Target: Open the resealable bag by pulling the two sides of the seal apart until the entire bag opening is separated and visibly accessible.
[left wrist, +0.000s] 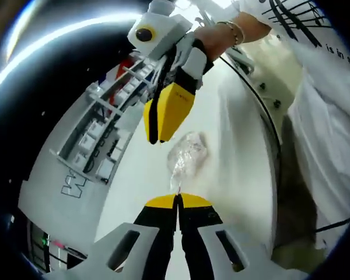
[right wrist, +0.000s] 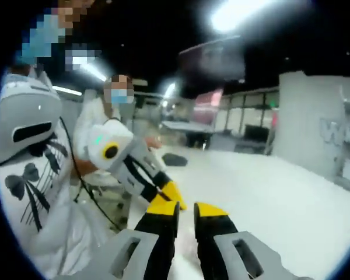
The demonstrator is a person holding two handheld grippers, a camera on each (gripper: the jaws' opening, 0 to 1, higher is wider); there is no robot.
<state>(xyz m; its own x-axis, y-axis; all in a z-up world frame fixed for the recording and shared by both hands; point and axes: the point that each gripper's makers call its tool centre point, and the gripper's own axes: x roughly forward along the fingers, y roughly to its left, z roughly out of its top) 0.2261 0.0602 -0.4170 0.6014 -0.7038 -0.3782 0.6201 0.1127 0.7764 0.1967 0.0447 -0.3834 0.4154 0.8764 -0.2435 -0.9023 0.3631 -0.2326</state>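
The clear resealable bag (left wrist: 188, 151) hangs crumpled above the white table (left wrist: 140, 175). A thin strip of its edge runs down into my left gripper (left wrist: 178, 199), whose yellow-tipped jaws are shut on it. Held by a gloved hand, my right gripper (left wrist: 158, 139) comes in from the top of the left gripper view, its tips just left of the bag and apart from it. In the right gripper view my right gripper (right wrist: 186, 211) stands open with nothing between its fingers. Beyond it the left gripper's yellow tip (right wrist: 173, 193) shows; the bag is not discernible there.
A grey rack with compartments (left wrist: 99, 137) stands along the table's left side. A person in white clothes (left wrist: 315, 87) is close on the right. A dark object (right wrist: 175, 158) lies far back on the table, and a grey wall unit (right wrist: 315, 122) rises at the right.
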